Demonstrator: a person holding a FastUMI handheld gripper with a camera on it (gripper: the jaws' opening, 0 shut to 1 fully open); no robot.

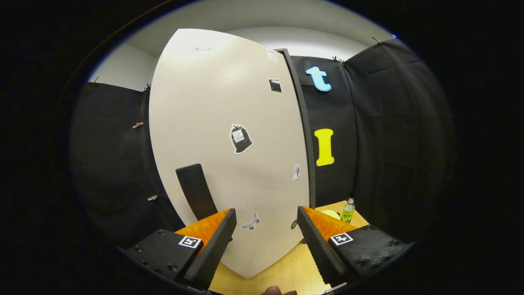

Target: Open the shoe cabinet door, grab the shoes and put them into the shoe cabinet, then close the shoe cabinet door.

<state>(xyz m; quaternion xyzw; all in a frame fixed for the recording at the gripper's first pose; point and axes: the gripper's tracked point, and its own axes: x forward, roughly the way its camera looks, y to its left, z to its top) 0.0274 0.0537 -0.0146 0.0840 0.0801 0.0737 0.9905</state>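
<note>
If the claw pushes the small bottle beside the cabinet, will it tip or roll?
The bottle looks tall and narrow, so a high push would probably tip it. Its round body may then roll on the smooth table. The open claw faces the cabinet door.

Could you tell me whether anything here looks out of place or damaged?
Nothing stands out. The shoe cabinet door looks intact, its dark handle just beyond the open gripper. A bottle stands upright on the table.
</note>
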